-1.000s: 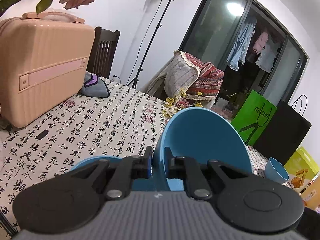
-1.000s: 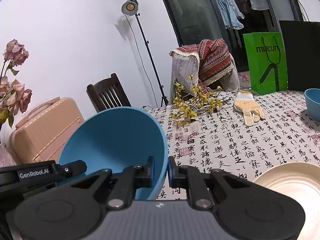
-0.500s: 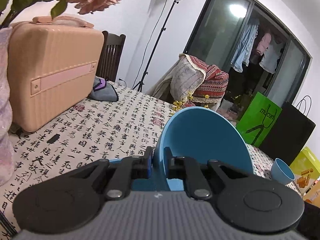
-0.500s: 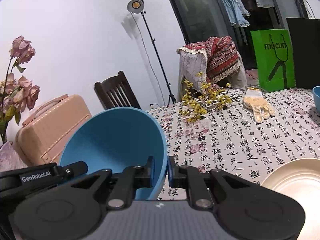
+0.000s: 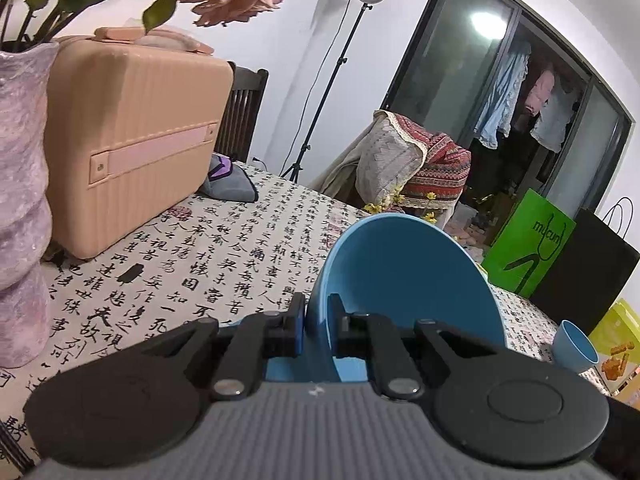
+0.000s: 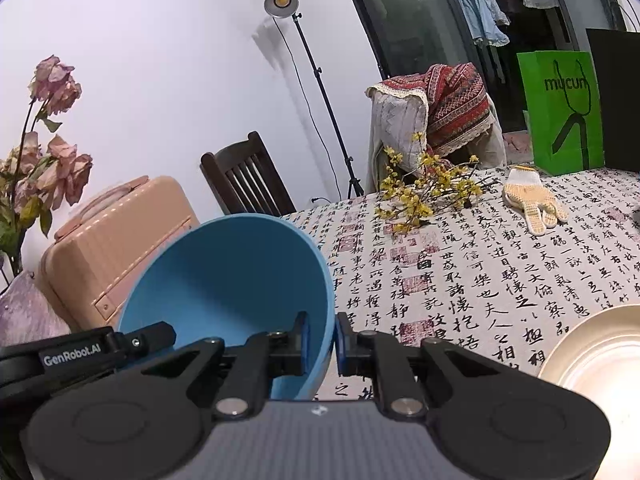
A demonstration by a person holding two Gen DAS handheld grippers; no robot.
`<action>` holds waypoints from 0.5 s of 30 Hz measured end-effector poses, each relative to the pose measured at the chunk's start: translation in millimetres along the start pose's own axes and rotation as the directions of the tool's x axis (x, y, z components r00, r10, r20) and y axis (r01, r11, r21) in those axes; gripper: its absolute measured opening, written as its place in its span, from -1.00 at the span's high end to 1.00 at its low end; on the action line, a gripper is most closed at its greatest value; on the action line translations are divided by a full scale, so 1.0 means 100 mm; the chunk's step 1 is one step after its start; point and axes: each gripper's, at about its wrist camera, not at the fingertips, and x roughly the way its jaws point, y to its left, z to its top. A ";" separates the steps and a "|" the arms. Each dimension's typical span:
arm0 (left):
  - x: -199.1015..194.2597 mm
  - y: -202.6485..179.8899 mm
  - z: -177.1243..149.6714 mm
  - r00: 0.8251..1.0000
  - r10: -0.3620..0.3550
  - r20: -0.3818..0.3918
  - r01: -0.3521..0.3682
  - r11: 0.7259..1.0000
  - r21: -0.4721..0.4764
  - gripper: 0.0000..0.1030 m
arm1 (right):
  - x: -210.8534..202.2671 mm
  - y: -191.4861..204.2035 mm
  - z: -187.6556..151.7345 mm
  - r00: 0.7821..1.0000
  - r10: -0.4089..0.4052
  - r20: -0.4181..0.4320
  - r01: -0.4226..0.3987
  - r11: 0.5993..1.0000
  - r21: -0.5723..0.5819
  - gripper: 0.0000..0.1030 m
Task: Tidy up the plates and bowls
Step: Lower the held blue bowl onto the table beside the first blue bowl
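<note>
Both grippers are clamping the same blue bowl (image 6: 240, 280) by its rim: left gripper (image 5: 317, 320) is pinching the near-left edge, right gripper (image 6: 320, 338) is pinching the opposite edge, jaws nearly closed on the thin wall in both views. The bowl is being held tilted, clear of the surface (image 6: 480, 280), opening facing away from each camera's side. In the left wrist view a strip of blue is showing under the fingers, possibly another blue dish, but I can't tell. Judging progress: still mid-transfer, nothing visibly stacked yet. A cream plate (image 6: 600, 360) is sitting at the right edge of the right view, and a small blue cup (image 5: 574, 346) is standing well apart near the far corner in the left view, so at least those are looking unsorted. Remaining work, as I read it: setting this bowl down on its stack or spot, then gathering the plate and any other pieces. Clutter to be avoiding: pink suitcase (image 5: 132, 136), vase (image 5: 20, 200), yellow flower sprigs (image 6: 424, 192), glove (image 6: 532, 200).
</note>
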 end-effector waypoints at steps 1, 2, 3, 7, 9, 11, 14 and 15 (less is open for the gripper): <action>0.00 0.01 0.00 1.000 0.004 -0.001 -0.004 1.000 -0.001 0.77 | 0.01 0.01 0.00 1.000 0.002 -0.003 -0.002 1.000 -0.002 0.75; -0.01 0.03 0.00 1.000 0.008 0.000 -0.008 1.000 -0.001 0.77 | 0.02 0.03 -0.01 1.000 0.003 -0.007 -0.003 1.000 -0.004 0.75; -0.01 0.05 0.00 1.000 0.012 0.001 -0.012 1.000 -0.002 0.77 | 0.03 0.05 -0.01 1.000 0.005 -0.010 -0.005 1.000 -0.008 0.75; 0.02 0.12 -0.02 1.000 0.027 -0.009 -0.027 1.000 -0.011 0.77 | 0.09 0.09 -0.06 1.000 0.016 -0.023 -0.017 1.000 -0.012 0.75; 0.04 0.17 -0.04 0.999 0.033 -0.020 -0.033 0.999 -0.019 0.77 | 0.13 0.10 -0.08 0.999 0.020 -0.036 -0.020 1.000 -0.007 0.75; 0.07 0.22 -0.06 0.999 0.041 -0.032 -0.042 0.999 -0.024 0.77 | 0.18 0.10 -0.11 0.999 0.016 -0.050 -0.016 1.000 -0.006 0.78; 0.11 0.27 -0.10 0.997 0.057 -0.045 -0.058 0.998 -0.026 0.77 | 0.24 0.13 -0.16 0.998 0.011 -0.066 -0.012 1.000 -0.013 0.80; 0.11 0.28 -0.11 0.997 0.063 -0.045 -0.065 0.998 -0.025 0.77 | 0.26 0.15 -0.18 0.998 0.009 -0.068 -0.011 1.000 -0.022 0.80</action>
